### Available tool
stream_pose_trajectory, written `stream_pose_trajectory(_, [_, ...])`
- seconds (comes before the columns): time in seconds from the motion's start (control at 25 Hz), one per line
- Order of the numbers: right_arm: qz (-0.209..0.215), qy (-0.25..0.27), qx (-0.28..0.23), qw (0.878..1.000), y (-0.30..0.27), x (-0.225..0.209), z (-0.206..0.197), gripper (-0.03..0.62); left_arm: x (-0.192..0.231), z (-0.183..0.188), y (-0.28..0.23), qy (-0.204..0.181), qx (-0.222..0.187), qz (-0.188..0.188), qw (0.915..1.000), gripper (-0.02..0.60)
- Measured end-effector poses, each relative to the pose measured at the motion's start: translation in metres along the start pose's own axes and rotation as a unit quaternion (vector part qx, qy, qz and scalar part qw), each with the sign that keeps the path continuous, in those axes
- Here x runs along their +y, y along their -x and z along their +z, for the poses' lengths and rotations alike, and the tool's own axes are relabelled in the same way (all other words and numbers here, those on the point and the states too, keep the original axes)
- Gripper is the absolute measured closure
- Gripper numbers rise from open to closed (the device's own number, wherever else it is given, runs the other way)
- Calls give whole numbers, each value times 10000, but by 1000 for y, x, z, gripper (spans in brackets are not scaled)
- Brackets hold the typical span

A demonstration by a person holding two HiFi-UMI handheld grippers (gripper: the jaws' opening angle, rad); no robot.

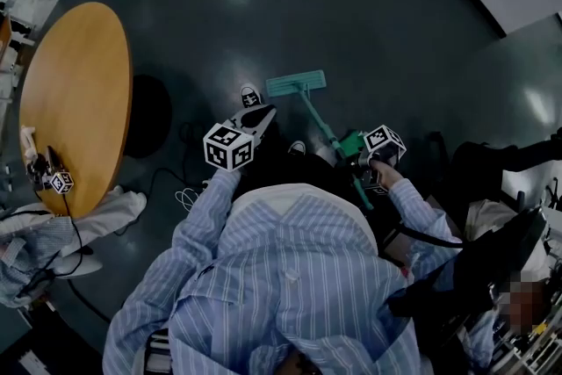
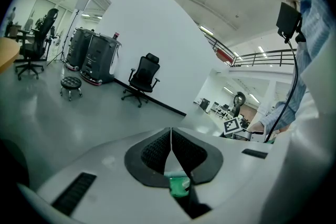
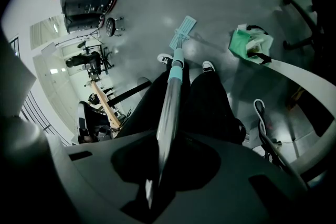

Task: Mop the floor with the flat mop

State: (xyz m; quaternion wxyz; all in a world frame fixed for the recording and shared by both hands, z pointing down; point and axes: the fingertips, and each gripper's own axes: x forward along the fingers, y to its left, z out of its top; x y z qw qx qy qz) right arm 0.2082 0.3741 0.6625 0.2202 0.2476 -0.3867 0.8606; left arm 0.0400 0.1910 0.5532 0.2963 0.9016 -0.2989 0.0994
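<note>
A: Starting with the head view: spotted the mop (image 1: 317,121)?

B: Yes. Resting with its pad (image 1: 296,83) flat on the floor (image 1: 378,13), just ahead of the shoes (image 1: 250,94), face down as for wiping. Slanting back from there toward the body and up into the right gripper (image 1: 358,161).

A: And the left gripper (image 1: 262,112)?

B: Hanging near the shaft but apart from it, lending no hand. Well apart from the desk (image 1: 75,83) too.

A: Turning to the left gripper view?

B: Pressed together at the jaws, pinching nothing. Aimed out over open floor toward a chair (image 2: 143,77), so probably just parked out of the way.

A: Then the right gripper view?

B: Clamped on the shaft (image 3: 167,113) with both jaws, likely to push and steer one-handed. Running lengthwise straight away from the camera, down between the legs (image 3: 210,97), and ending at the pad on the floor beyond the toes. Set crosswise to the shaft there, pointing forward, away from the person.
</note>
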Motion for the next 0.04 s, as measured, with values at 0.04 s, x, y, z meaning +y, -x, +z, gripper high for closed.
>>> stream_pose_trajectory(0.04, [-7,14,21,10000,-1,0,2,516,1,0,1,19,-23,29,10000,572])
